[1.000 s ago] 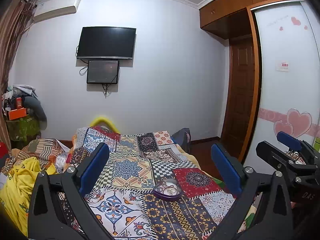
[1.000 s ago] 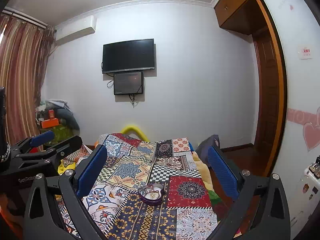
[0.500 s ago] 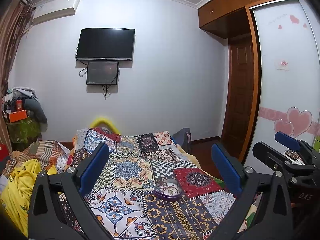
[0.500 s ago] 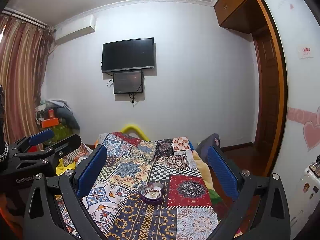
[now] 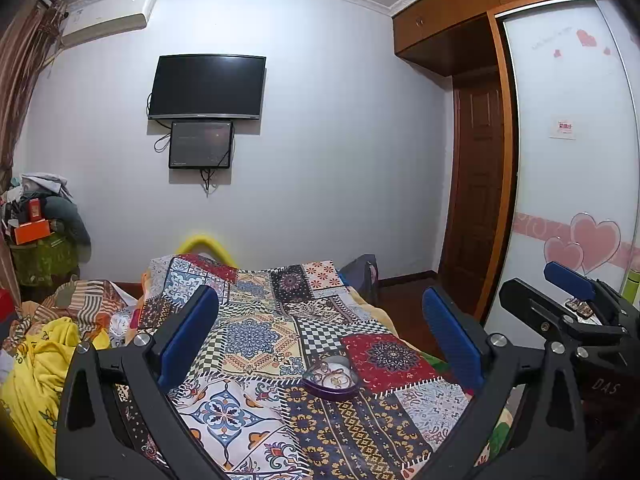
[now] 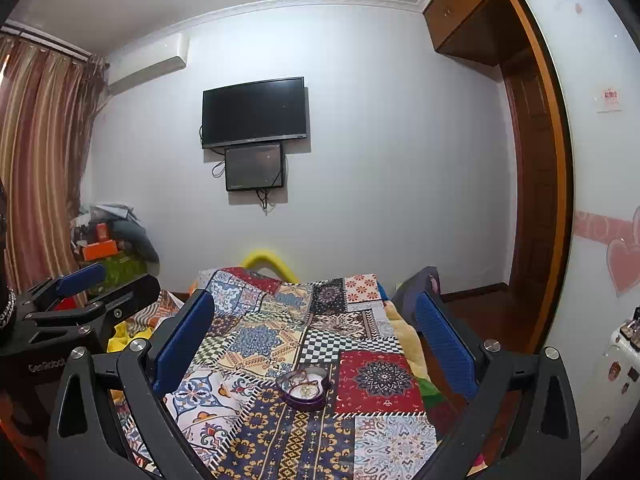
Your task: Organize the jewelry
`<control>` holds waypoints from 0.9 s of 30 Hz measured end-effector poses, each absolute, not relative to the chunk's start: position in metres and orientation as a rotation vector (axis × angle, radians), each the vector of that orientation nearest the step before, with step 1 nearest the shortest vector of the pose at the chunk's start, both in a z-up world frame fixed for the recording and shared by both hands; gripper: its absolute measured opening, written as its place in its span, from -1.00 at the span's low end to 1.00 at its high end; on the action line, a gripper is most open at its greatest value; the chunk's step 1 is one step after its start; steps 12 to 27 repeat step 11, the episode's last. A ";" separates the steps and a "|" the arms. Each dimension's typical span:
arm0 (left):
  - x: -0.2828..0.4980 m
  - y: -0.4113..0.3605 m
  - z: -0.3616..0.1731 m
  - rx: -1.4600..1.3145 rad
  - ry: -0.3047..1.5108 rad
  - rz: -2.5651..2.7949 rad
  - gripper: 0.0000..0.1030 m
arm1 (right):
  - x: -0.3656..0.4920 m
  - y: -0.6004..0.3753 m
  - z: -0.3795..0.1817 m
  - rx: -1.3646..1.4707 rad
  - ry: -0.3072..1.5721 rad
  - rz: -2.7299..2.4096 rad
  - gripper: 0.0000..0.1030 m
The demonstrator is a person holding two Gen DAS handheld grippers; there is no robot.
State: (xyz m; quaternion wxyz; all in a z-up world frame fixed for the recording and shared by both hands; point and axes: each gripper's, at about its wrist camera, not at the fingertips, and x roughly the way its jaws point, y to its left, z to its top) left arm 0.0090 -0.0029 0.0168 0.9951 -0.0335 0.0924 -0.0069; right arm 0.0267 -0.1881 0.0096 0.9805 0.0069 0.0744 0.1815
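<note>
Scanning left to right. Far left: a clothes pile [image 5: 36, 360] on the bed edge, clutter stacked in the corner under the curtain [image 6: 36, 168]. Not task-relevant.

My left claw [image 5: 320, 344]: wide open, nothing between the blue pads, held up above the patchwork bedspread [image 5: 248, 344]. From the right wrist view it shows as the dark frame at the left edge, beside my right claw [image 6: 316, 340] rather than ahead of it.

Centre: the heart-shaped tin [image 5: 331, 378] sits on the bedspread just left of the red mandala patch [image 5: 390, 358]. It's lidless, or the lid is out of sight. Inside I see rings or hoops [image 6: 306, 388] and what may be a thin chain; too small to separate piece by piece. Same tin in the right view, low and centred between the pads. No loose jewelry visible on the spread, though that pattern would hide a small item.

Right claw: also wide open, empty, above the bed near its foot end. Further right: a wardrobe door [image 5: 576, 184] with heart decals.

What changed over the last second: almost nothing. The tin sits at the same spot in both views, only slight camera drift, both claws unchanged in spread. My read: no grasp committed, task essentially not started. The tin is well apart from both claws, so the next move is a descent toward it. Small rings on soft fabric will need a near-closed pinch.
</note>
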 end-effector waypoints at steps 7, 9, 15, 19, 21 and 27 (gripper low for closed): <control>0.010 -0.002 0.016 -0.072 0.192 -0.029 0.99 | 0.029 -0.187 0.008 0.017 0.163 0.367 0.94; 0.010 -0.003 0.015 -0.070 0.193 -0.028 0.99 | 0.030 -0.188 0.008 0.019 0.165 0.367 0.94; 0.010 -0.002 0.015 -0.070 0.194 -0.025 0.99 | 0.030 -0.189 0.008 0.023 0.165 0.367 0.94; 0.010 -0.002 0.015 -0.070 0.194 -0.025 0.99 | 0.030 -0.189 0.008 0.023 0.165 0.367 0.94; 0.010 -0.002 0.015 -0.070 0.194 -0.025 0.99 | 0.030 -0.189 0.008 0.023 0.165 0.367 0.94; 0.010 -0.002 0.015 -0.070 0.194 -0.025 0.99 | 0.030 -0.189 0.008 0.023 0.165 0.367 0.94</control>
